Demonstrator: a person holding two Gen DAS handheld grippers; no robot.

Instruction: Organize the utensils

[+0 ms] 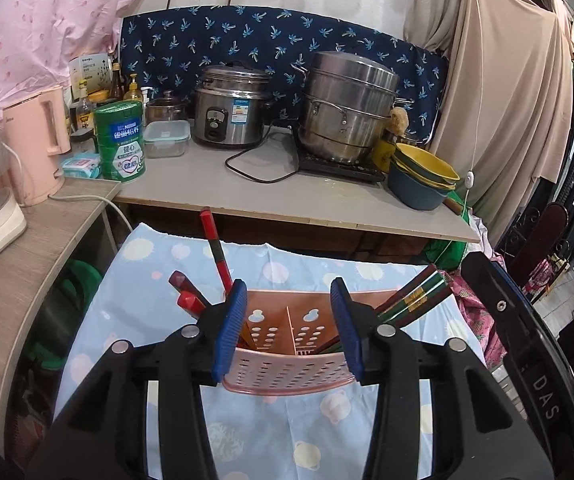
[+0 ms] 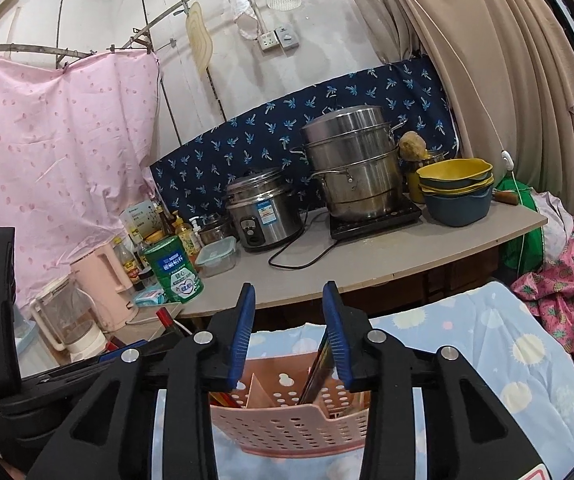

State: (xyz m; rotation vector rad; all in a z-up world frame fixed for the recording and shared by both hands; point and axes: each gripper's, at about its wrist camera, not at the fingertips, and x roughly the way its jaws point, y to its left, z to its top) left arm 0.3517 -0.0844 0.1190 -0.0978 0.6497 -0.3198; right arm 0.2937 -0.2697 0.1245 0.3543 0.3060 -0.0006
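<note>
While you hold both grippers low over the blue spotted cloth (image 1: pixel 159 276), a pink plastic utensil holder (image 1: pixel 291 364) fills the bottom centre of each view. Its perforated front wall faces you, and dividers split it into compartments.

In the left wrist view, your left gripper (image 1: pixel 289 330) has its blue-padded fingers apart, one on each side of the holder; whether the pads touch its walls cannot be told. Red-handled utensils (image 1: pixel 217 252) lean out of the holder toward the centre left of the frame. Green and dark chopsticks (image 1: pixel 415 296) lean out toward the centre right.

In the right wrist view, your right gripper (image 2: pixel 289 338) also has its fingers spread, hovering above the holder (image 2: pixel 287 424). A dark chopstick bundle (image 2: pixel 319 368) stands in a right-hand compartment, close beside the right finger; contact cannot be judged.

Behind, across the middle of both frames, a grey counter (image 1: pixel 215 188) carries a rice cooker (image 1: pixel 229 108), a steel steamer pot (image 1: pixel 347 108), stacked yellow and blue bowls (image 1: pixel 423 180), a green tin (image 1: pixel 121 140) and a pink kettle (image 1: pixel 35 144).
</note>
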